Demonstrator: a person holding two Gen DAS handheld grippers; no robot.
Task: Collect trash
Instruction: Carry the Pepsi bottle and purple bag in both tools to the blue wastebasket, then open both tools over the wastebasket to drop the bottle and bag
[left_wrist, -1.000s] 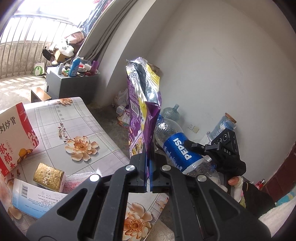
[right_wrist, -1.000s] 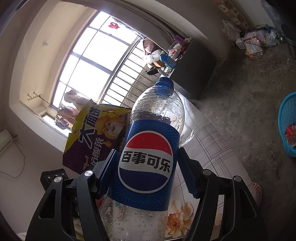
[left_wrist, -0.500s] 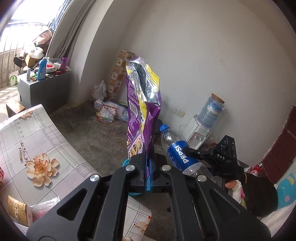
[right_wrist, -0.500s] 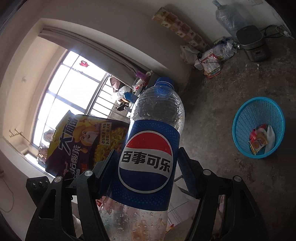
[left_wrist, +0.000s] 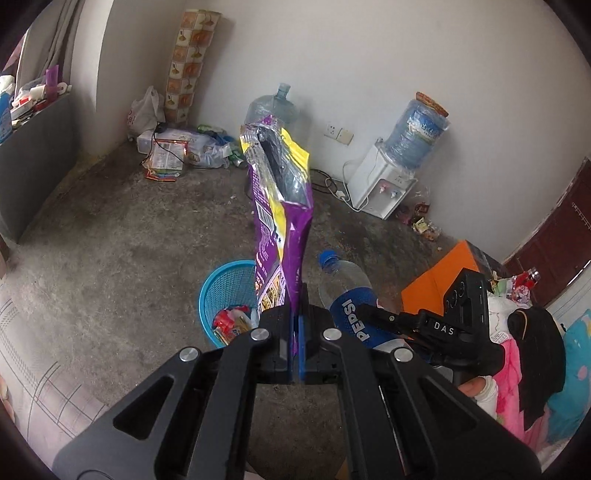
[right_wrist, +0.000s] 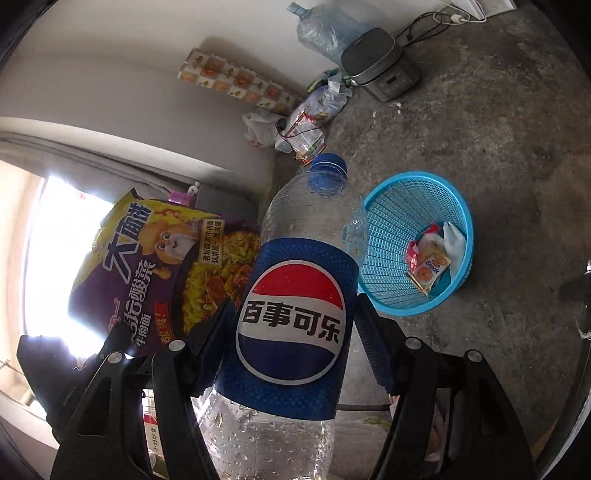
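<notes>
two grippers holding trash above a bare concrete floor (left_wrist: 110, 258).

left to right: a grey cabinet (left_wrist: 33, 136) is lining the left wall; the blue basket (left_wrist: 225, 295) is sitting on open floor, well apart from the walls; the left gripper (left_wrist: 297, 332) is pinching a purple noodle bag (left_wrist: 284, 229) upright; the right gripper (right_wrist: 295, 332) is clamping a pepsi bottle (right_wrist: 295, 317); a water dispenser (left_wrist: 388, 181) is standing against the far wall.

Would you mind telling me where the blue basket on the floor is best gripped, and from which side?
Grip the blue basket by its thin upper rim, coming from above with one finger inside and one outside. It stands upright with its mouth open, its mesh wall flares outward, and the wrappers lie low inside, so the rim is clear.
</notes>
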